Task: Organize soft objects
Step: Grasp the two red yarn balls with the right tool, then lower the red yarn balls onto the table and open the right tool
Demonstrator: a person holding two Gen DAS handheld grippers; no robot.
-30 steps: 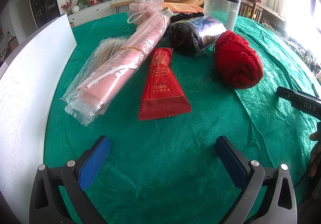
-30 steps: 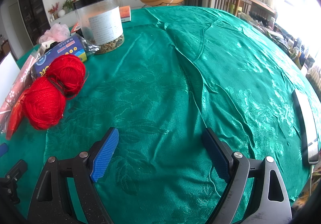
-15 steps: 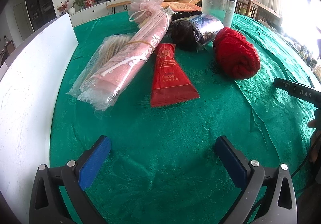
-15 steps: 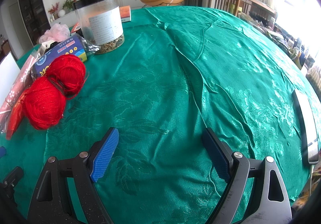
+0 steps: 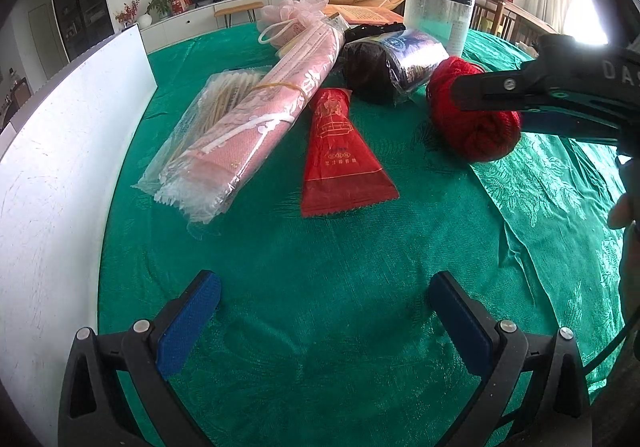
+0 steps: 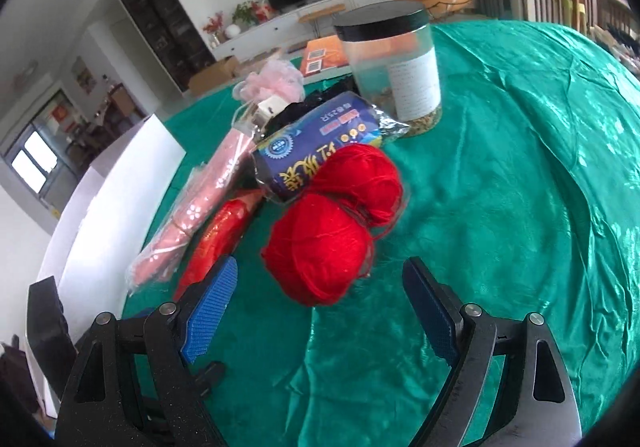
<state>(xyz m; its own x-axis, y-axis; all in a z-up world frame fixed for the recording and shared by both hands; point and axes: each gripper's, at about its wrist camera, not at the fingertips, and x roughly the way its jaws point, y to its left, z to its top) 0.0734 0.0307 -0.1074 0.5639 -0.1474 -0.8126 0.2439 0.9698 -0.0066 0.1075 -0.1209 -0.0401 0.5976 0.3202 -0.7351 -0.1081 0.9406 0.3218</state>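
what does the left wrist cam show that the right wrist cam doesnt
Only the left wrist view shows the clear bag of thin sticks beside the pink roll, the red packet's flat serrated end, and the right gripper from the side by the red yarn.

Only the right wrist view shows the yarn as two joined balls, the jar's white label and contents, and the blue yarn wrapper's print.

Both show the green tablecloth, the white board, the pink roll and open jaws.

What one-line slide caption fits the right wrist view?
Open right gripper approaches red yarn on the green tablecloth, beside a lidded jar.
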